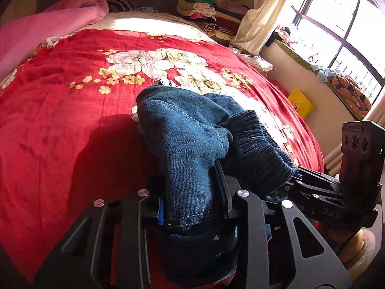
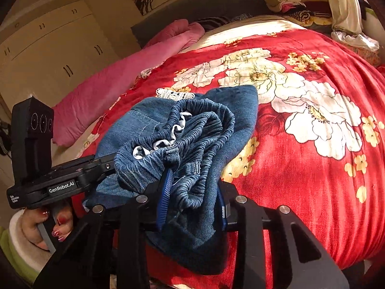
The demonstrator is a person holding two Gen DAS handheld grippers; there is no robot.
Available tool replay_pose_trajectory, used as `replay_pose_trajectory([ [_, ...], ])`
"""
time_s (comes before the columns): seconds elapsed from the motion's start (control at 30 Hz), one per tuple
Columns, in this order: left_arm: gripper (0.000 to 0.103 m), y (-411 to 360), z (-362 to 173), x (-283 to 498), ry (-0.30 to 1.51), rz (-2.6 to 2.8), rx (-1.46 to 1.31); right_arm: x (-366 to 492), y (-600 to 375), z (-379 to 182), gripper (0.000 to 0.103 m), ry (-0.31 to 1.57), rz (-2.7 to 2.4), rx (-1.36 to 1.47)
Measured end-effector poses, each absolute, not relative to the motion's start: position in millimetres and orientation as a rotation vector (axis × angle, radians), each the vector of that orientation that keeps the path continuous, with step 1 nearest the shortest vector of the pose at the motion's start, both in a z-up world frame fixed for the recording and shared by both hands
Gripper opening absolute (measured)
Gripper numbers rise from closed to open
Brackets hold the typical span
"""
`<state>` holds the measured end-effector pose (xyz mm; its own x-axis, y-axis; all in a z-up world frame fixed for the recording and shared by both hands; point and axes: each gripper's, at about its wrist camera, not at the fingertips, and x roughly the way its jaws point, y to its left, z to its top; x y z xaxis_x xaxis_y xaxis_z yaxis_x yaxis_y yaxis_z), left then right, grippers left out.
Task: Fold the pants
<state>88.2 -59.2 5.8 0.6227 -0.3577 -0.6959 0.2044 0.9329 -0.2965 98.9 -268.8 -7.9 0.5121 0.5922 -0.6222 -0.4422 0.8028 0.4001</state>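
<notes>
Both handheld grippers are matte black, with triangular cut-outs in their linkage arms, round silver pivot screws and ribbed blue finger pads. At lower left of the right wrist view, the left gripper [image 2: 79, 180] carries a white "GenRobot.AI" label and an upright block with three round lenses. Below it, a hand [image 2: 51, 226] shows decorated red-painted nails and a fluffy cream cuff.

pants [image 1: 182, 144] hide left tool [image 1: 192, 207] fingertips

free: red bedspread [image 1: 60, 120] ahead | blocked: pink quilt [image 1: 48, 29] left, clothes pile [image 1: 204, 9] far end
</notes>
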Motion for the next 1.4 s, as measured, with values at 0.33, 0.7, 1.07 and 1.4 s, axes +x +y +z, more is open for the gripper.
replay_pose_trajectory([
  [0.33,0.024,-55.4,38.1,101.6,0.771,-0.327,-0.187,108.6,-262.0,29.7,0.031,0.739,0.631,0.136],
  [0.7,0.024,-47.7,52.0,140.2,0.742,-0.301,-0.161,152.0,-249.1,48.8,0.031,0.701,0.632,0.105],
  [1.07,0.024,-39.2,44.9,179.7,0.751,-0.266,-0.152,200.7,-232.4,42.7,0.031,0.719,0.622,0.086],
  [1.4,0.024,-31.8,0.9,207.5,0.811,-0.231,-0.160,239.7,-220.2,0.5,0.031,0.825,0.606,0.105],
])
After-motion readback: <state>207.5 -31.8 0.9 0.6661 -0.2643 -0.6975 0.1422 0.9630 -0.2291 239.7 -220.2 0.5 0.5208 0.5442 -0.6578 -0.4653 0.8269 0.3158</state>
